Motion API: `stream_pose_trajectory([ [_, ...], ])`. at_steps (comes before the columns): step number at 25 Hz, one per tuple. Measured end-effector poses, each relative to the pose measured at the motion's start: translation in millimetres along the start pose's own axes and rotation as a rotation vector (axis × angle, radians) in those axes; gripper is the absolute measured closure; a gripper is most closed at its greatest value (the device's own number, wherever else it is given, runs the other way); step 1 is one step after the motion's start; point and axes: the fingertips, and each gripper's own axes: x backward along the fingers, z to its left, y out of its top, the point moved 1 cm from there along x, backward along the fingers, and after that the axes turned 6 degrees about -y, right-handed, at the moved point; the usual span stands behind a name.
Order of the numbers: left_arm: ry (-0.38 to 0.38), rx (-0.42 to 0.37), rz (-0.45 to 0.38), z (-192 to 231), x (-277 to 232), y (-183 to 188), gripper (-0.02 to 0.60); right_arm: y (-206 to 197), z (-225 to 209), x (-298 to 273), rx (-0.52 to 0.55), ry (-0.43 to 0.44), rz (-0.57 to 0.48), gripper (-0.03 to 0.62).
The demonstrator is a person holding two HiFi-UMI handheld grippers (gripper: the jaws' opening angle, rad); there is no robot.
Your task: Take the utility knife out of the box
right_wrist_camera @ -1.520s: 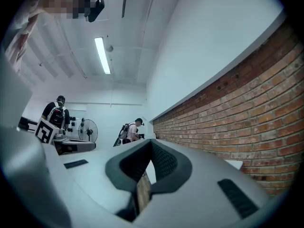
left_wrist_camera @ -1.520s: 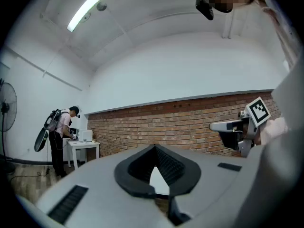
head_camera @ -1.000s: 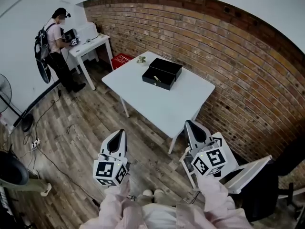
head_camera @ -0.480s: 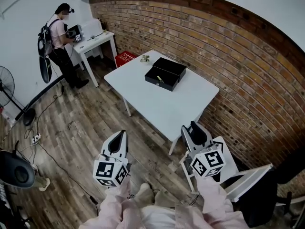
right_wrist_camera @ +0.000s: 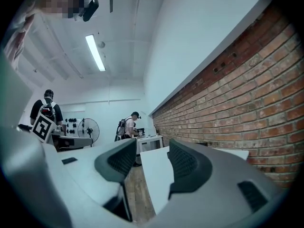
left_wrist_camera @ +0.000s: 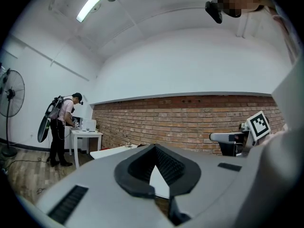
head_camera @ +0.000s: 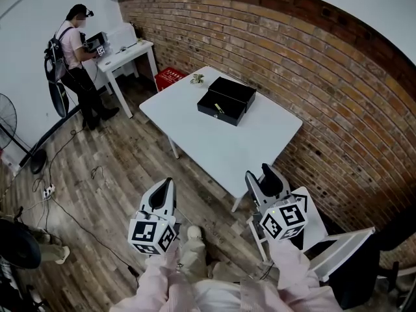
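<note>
Standing well short of the table (head_camera: 221, 148), I hold both grippers level and empty. The left gripper (head_camera: 166, 182) has its jaws pressed together on nothing. The right gripper (head_camera: 259, 173) has just been opening, and its jaws stand spread with nothing between them. The box (head_camera: 234, 90) lies open near the table's far corner, and the knife (head_camera: 220, 108) shows as a thin yellowish strip in its front half. I judge it light, stiff and rather slick, so I would pinch across the middle of the handle, clear of the blade end.
</note>
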Motion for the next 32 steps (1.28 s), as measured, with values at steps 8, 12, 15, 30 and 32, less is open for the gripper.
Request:
stream_pose_trajectory([
  [8,-0.037,0.029,0.018,51,-57,-6,0.586,-16,-12,-64,-0.021,-0.042,0.028,0.396],
  [12,-0.079,0.045,0.048,78,-89,-10,0.586,-26,-18,-98,-0.039,-0.092,0.054,0.396],
  [15,-0.103,0.058,0.065,99,-108,-12,0.586,-31,-19,-121,-0.049,-0.118,0.068,0.396],
  [30,-0.187,0.095,0.084,162,-167,-15,0.586,-37,-20,-193,-0.048,-0.199,0.075,0.396],
  [32,-0.188,0.103,0.085,166,-174,-15,0.586,-36,-22,-200,-0.044,-0.201,0.076,0.397],
])
